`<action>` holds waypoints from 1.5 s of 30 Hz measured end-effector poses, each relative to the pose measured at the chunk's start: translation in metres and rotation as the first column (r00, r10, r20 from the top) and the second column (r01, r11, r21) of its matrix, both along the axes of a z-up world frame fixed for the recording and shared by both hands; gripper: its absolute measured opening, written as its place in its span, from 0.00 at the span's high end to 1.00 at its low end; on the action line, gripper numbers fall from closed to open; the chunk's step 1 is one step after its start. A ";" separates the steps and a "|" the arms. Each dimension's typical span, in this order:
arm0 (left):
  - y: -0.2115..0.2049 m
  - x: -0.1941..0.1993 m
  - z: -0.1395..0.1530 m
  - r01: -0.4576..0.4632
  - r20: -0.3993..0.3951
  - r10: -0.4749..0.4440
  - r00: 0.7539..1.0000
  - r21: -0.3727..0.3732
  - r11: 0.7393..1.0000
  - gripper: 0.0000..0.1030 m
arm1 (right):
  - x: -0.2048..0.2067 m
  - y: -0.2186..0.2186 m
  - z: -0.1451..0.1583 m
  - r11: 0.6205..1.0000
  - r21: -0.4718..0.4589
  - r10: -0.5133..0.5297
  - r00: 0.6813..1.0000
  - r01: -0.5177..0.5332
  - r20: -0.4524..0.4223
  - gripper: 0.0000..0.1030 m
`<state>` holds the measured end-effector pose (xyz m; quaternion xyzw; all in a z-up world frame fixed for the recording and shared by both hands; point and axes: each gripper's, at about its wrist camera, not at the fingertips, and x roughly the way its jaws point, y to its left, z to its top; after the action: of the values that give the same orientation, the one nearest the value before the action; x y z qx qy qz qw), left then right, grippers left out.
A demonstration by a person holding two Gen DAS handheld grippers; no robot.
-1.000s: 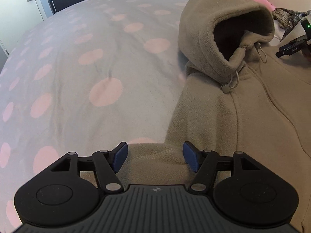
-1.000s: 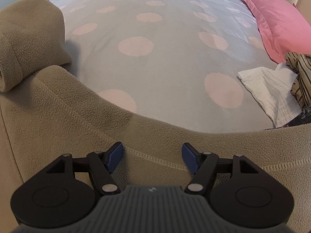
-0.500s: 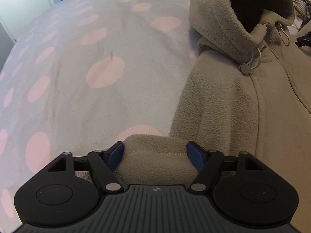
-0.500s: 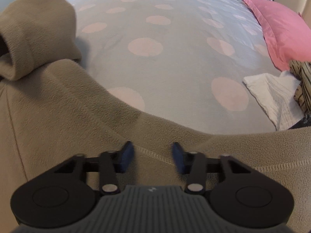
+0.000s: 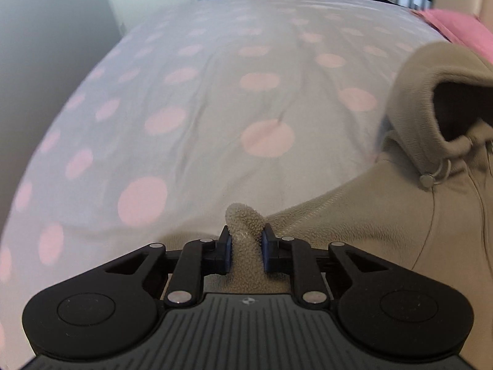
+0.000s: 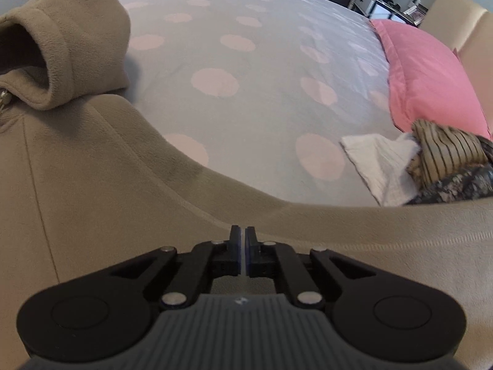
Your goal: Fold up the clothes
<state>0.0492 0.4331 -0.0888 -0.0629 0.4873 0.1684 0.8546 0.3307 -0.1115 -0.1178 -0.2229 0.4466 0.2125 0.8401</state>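
1. your left gripper (image 5: 245, 242) has its fingers pinched on a bunched ridge of the hoodie (image 5: 385, 215); the fleece pokes up between the blue pads (image 5: 227, 248) and past their tips.
2. from that pinch the hoodie's edge runs up and to the right toward the hood (image 5: 431, 92), which stands open with its dark inside showing. a round toggle (image 5: 426, 180) hangs below the hood's rim, next to the zip line.
3. left of the hoodie in this view lies the bed (image 5: 185, 108), a grey cover with pink dots. a pillow (image 5: 456, 27) shows at the far right edge, behind the hood.
4. in the right wrist view the hood (image 6: 71, 46) sits at far left, with the hoodie's body (image 6: 92, 185) spread flat on the bed (image 6: 246, 61) below it and a sleeve stretching right along the bottom.
5. your right gripper (image 6: 245, 246) has its fingers nearly together, only a thin slit between the pads (image 6: 235, 246). they sit right over the sleeve's upper edge; whether any fleece is caught in that slit is hard to tell from here, since the tips hide the contact.
6. farther right, a white cloth (image 6: 379, 166) lies on the bed, touching a striped garment (image 6: 446, 154) and a dark patterned one (image 6: 456, 185) beside it.
7. the pink pillow (image 6: 431, 71) lies behind that pile at the right edge.
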 end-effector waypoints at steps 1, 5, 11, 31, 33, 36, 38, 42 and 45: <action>0.001 0.000 0.001 -0.012 0.002 0.012 1.000 -0.010 1.000 0.80 | -0.001 -0.001 0.001 1.000 0.013 -0.011 1.000 0.011 -0.008 0.95; 0.002 -0.001 0.017 -0.033 0.046 0.033 0.998 0.002 0.999 0.62 | 0.004 -0.003 0.003 0.993 0.111 -0.028 0.998 0.035 -0.065 0.86; -0.011 0.022 0.033 0.111 0.170 -0.096 0.981 -0.083 0.990 0.40 | 0.006 0.031 0.014 0.951 0.308 0.059 0.995 -0.031 -0.081 0.55; -0.078 0.103 -0.060 0.332 0.154 -0.304 0.940 -0.215 0.919 0.67 | 0.041 0.138 -0.042 0.922 0.311 0.289 0.944 -0.230 -0.161 0.86; -0.090 0.103 -0.055 0.318 0.131 -0.301 0.945 -0.144 0.937 0.77 | 0.035 0.140 -0.043 0.919 0.296 0.313 0.938 -0.261 -0.145 0.88; -0.106 0.101 -0.040 0.287 0.136 -0.280 0.950 -0.030 0.958 0.89 | 0.011 0.147 -0.028 0.917 0.202 0.349 0.937 -0.345 0.015 0.89; -0.112 0.092 -0.019 0.262 0.233 -0.263 0.936 0.035 0.964 0.90 | -0.009 0.145 -0.010 0.915 0.140 0.351 0.918 -0.379 0.186 0.90; -0.131 0.073 0.010 0.271 0.361 -0.331 0.872 0.207 0.940 0.90 | -0.051 0.138 0.009 0.897 -0.012 0.397 0.794 -0.442 0.460 0.90; -0.139 0.076 -0.001 0.291 0.329 -0.373 0.868 0.272 0.917 0.90 | -0.060 0.144 -0.008 0.880 -0.148 0.461 0.736 -0.452 0.496 0.90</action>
<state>0.1255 0.2938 -0.0894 0.0835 0.2980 0.0544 0.9494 0.2704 0.0324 -0.1256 -0.3813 0.1377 0.3401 0.8485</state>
